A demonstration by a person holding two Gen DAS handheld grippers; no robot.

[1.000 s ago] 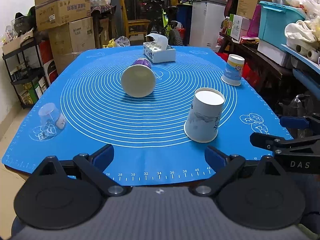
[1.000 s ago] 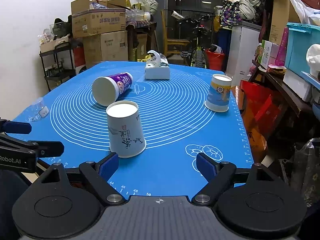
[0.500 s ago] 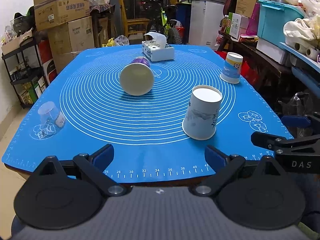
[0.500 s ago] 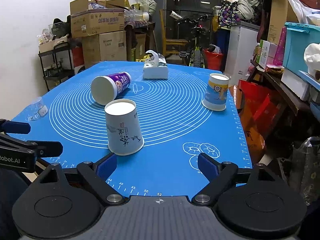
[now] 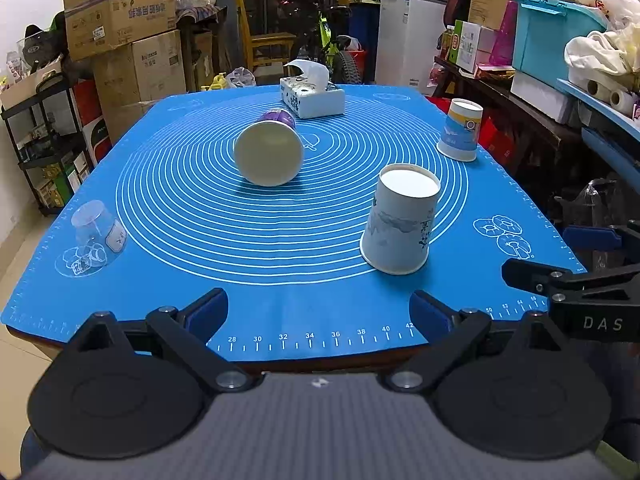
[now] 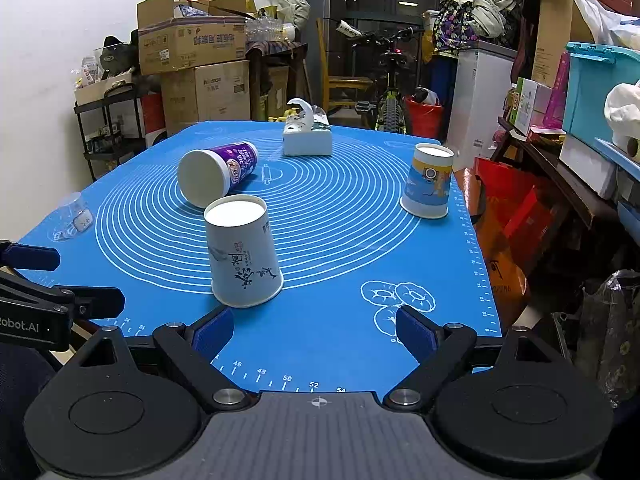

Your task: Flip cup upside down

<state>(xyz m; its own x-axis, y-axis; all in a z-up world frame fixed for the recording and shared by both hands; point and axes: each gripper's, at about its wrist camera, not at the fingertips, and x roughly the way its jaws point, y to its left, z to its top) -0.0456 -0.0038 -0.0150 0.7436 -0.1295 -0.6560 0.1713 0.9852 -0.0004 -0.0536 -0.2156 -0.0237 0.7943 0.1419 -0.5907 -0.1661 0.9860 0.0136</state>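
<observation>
Four cups, one tissue box

The cups look like smooth paper. The mat is blue, soft rubber. One cup is clear plastic.

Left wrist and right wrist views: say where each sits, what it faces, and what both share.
Left wrist: low at the mat's near edge, facing the white cup; own open left tongs below, right tongs at its right.
Right wrist: further right, same facing; own open tongs below.
Shared: white cup, purple cup, tissue box.
</observation>
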